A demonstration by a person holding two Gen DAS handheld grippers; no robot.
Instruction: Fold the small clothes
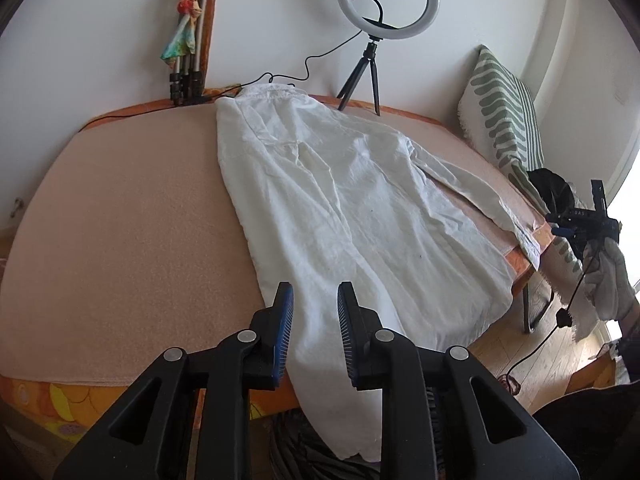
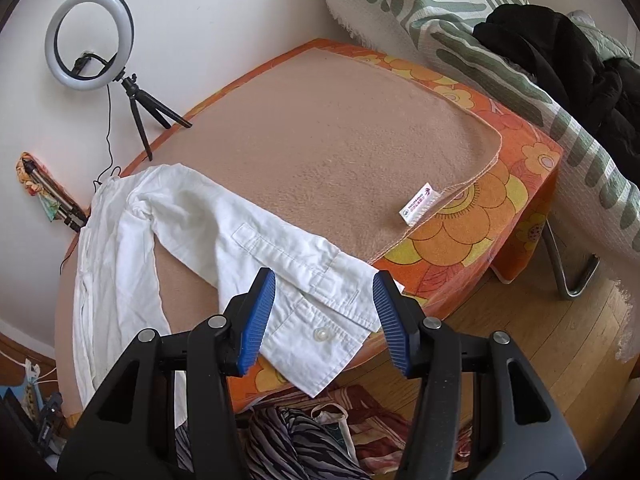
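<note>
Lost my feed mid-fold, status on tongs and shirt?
Left tongs open over hem, right tongs open around cuff. Wrinkled white cotton shirt flat on tan blanket, one sleeve overhanging. Nothing blocking.

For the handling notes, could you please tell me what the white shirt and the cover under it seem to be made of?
White shirt: probably thin woven cotton or linen, matte, since it creases finely and shows stitched seams. Cover: likely fleece or felted blanket, matte peach, with a fuzzy nap and stitched edge.

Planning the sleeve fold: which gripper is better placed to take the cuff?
Right. The right gripper hangs open directly over the cuff at the table's edge, while the left gripper sits over the shirt's hem.
</note>
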